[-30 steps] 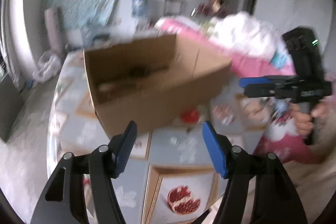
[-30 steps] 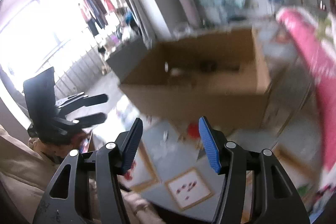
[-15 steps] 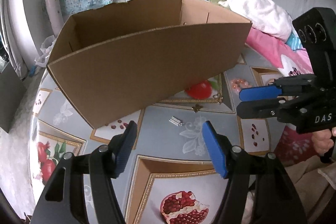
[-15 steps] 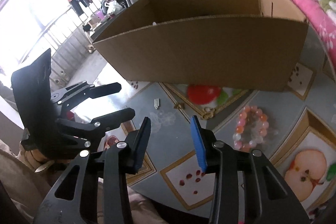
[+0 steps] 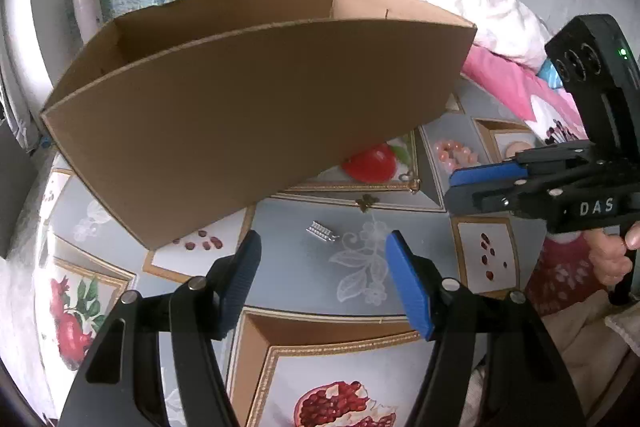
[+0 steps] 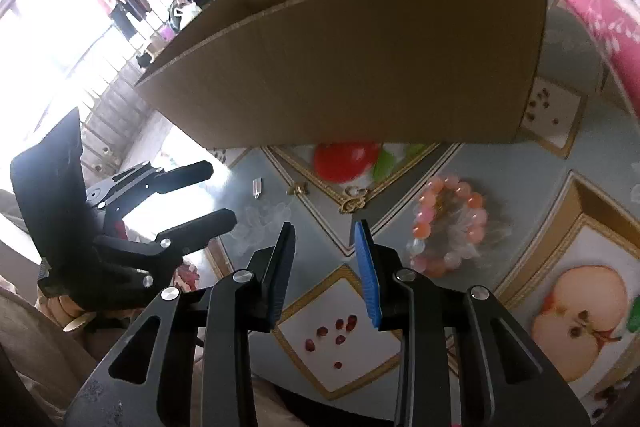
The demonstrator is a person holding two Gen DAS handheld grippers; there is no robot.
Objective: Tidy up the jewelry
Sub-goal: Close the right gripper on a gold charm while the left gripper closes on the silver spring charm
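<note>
Just right of right gripper [image 6: 325, 235]: bracelet [image 6: 450, 225]

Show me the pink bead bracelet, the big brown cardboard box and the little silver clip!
Pink bead bracelet [image 6: 450, 227], right wrist view, clear middle of the ring.
Brown cardboard box [image 5: 248, 115], left wrist view, near wall.
Small silver clip [image 5: 320, 230], left wrist view, its middle.

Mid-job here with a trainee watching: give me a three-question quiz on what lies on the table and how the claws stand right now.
1. True or false: the pink bead bracelet lies inside the cardboard box.
2. Which claw stands wider: A) left claw B) right claw?
3. Fill in: the small silver clip lies on the patterned tablecloth just ahead of the ____ claw.

Key
1. False: it lies on the tablecloth in front of the box.
2. A. The right claw's jaws have just been closing, with nothing between them.
3. left
</note>
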